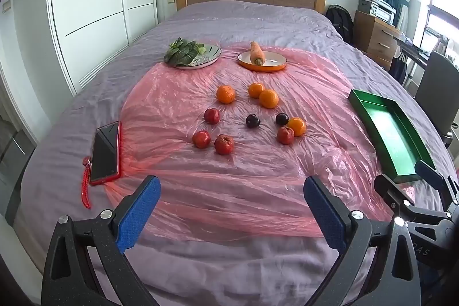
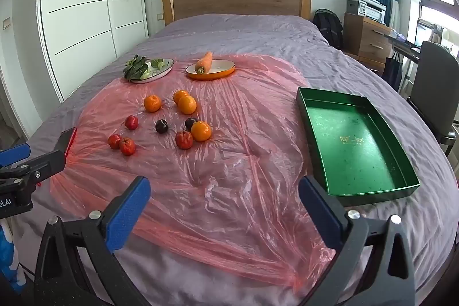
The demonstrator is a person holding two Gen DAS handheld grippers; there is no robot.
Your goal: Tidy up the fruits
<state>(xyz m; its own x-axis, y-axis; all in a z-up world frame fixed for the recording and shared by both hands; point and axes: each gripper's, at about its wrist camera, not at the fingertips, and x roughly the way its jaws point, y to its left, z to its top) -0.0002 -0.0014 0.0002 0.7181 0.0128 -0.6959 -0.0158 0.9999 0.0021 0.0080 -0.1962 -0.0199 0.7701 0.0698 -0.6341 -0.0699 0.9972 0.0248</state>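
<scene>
Both of your grippers hang over the near edge of the bed with nothing in them: the left gripper (image 1: 231, 208) has its blue pads spread as wide as they go, and the right gripper (image 2: 223, 208) stands just as wide.

The fruit lies loose in the middle of the pink plastic sheet (image 1: 229, 185), well ahead of both grippers. Four oranges (image 1: 226, 94) sit toward the far side and right of the group, four red fruits (image 1: 224, 144) nearer you, and two dark plums (image 1: 252, 121) between them. One orange, one plum and one red fruit on the right of the group touch or nearly touch. The green tray (image 2: 355, 145) lies empty to the right, apart from the fruit, and looks like the place to gather them.

Expect all of it to be light and round, so it will probably roll on the slick, crinkled plastic if you nudge it. The bed beneath is soft and will give. Take each fruit across its widest middle, pads on opposite sides. The oranges should bear a firm squeeze; the plums and red fruits look smooth and likely bruise, so close gently. Start with a fruit standing alone, such as the far-left orange.
</scene>
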